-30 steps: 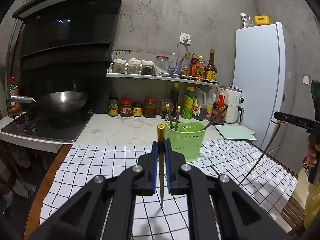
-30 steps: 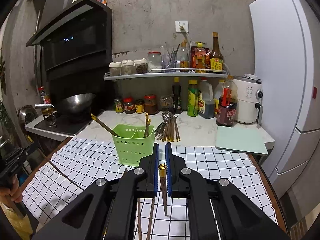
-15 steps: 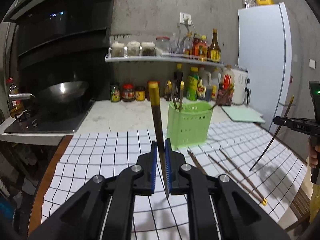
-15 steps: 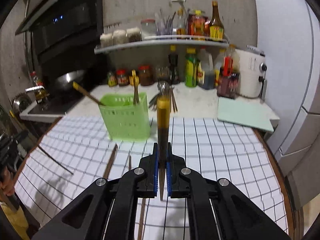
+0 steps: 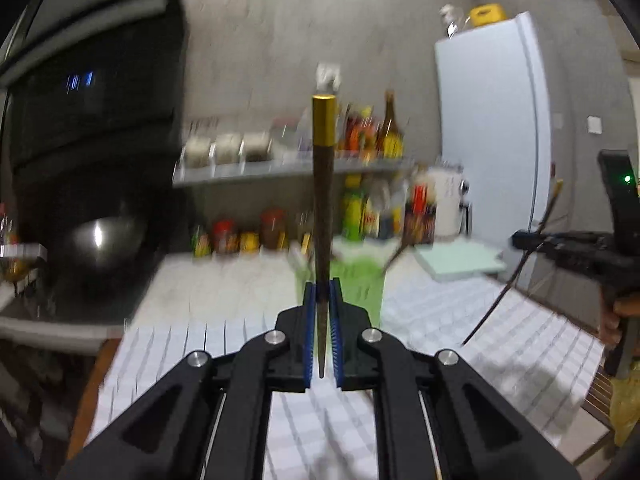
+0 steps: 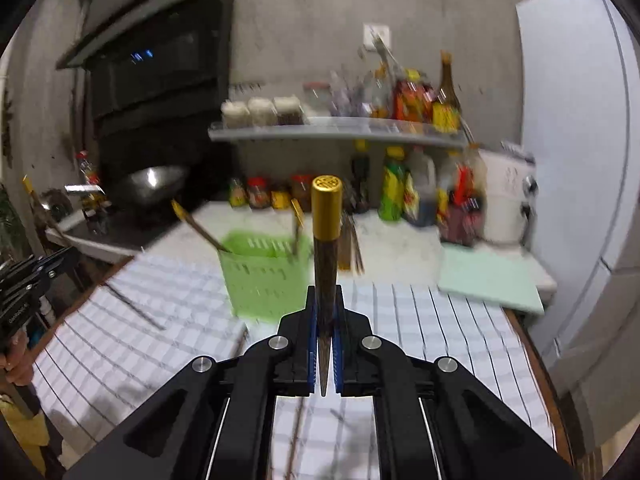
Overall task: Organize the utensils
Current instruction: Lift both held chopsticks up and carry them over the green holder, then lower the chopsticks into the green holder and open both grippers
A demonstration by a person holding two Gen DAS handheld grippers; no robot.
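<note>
My left gripper is shut on a dark chopstick with a gold cap, which stands upright in front of the green utensil basket. My right gripper is shut on a second gold-capped chopstick, also upright, right of the green basket. The basket holds a few chopsticks. More chopsticks lie on the checked mat. The right gripper shows at the right edge of the left wrist view, and the left gripper at the left edge of the right wrist view.
A checked cloth covers the table. A pale green cutting board lies at the back right by the white fridge. Bottles and jars line the wall shelf and counter. A wok sits on the stove at left.
Both grippers have lifted and tilted up, so each held chopstick now points higher in view. The views have swung and blurred with the motion. Both stay shut on their chopsticks.
</note>
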